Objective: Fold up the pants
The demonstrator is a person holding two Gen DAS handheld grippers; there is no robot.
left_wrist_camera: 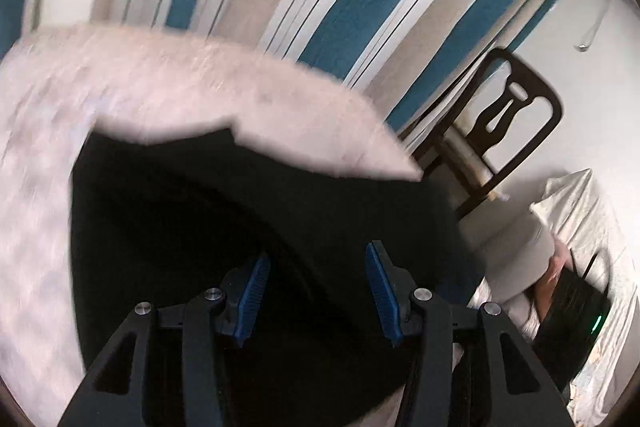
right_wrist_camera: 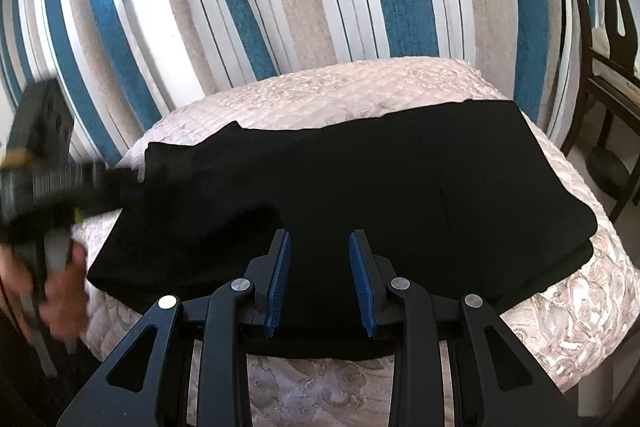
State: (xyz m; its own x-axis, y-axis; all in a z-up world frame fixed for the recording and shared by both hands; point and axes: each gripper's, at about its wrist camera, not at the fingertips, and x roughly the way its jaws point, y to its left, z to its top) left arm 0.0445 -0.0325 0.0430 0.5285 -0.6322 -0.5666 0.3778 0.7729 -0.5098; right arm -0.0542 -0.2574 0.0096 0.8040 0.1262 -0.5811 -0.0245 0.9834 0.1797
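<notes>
Nearest the lens, blue-padded jaws of the right hand-held gripper parted over the black fabric pants, gripping nothing. Pants spread, partly folded, on the pink quilted bed. Left hand-held gripper likewise released, pads clear of cloth, angled down over the dark fabric, blurred. Risk judged: loose folded edge slipping or bunching if pressed or dragged carelessly, spoiling the fold.

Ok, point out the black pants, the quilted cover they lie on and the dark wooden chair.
black pants (right_wrist_camera: 360,187), right wrist view, middle of the folded cloth.
quilted cover (right_wrist_camera: 340,95), right wrist view, bare part behind the pants.
dark wooden chair (left_wrist_camera: 516,99), left wrist view, carved backrest.
</notes>
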